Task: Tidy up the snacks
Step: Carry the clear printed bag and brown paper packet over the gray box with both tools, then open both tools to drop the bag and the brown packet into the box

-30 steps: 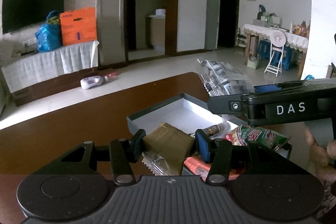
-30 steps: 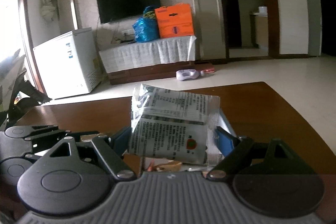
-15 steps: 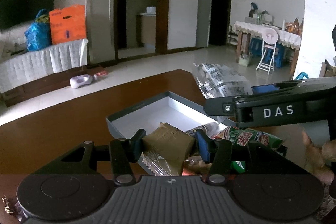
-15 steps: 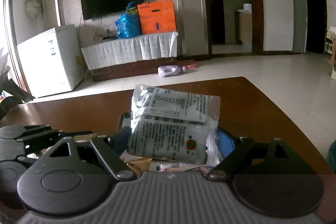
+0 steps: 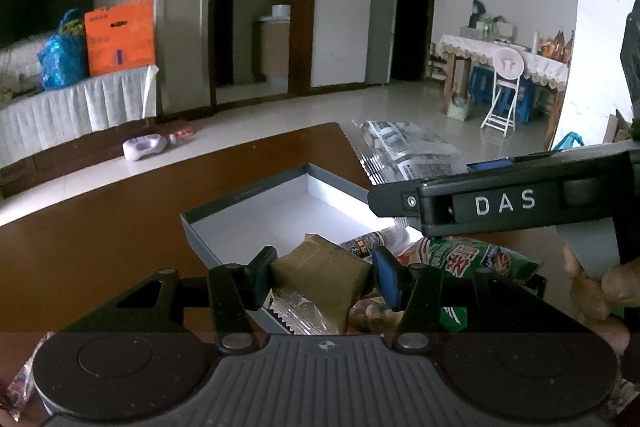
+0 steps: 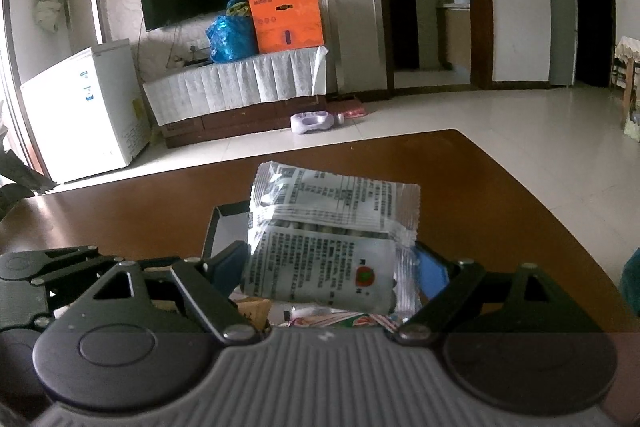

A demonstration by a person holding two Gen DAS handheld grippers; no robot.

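Note:
My left gripper [image 5: 324, 275] is shut on an olive-brown snack packet [image 5: 320, 271], held over the near corner of a grey box [image 5: 240, 195] with a white inside. Beside it in the box lie a green packet [image 5: 472, 259] and other wrapped snacks. From the right, my right gripper [image 5: 420, 179] comes in over the box. In the right wrist view the right gripper [image 6: 332, 267] is shut on a silver printed packet [image 6: 332, 227], held wide between the blue pads [image 6: 430, 277]. A hand [image 5: 592, 291] grips its handle.
The box stands on a brown wooden table [image 5: 100, 227] whose far edge runs just behind it. A small wrapped snack [image 5: 20, 383] lies at the near left. Beyond the table are a tiled floor, a white freezer [image 6: 84, 107] and a draped TV stand.
Both grippers have moved forward and sunk a little toward the box, each still holding its packet. The box now sits further left in the left wrist view.

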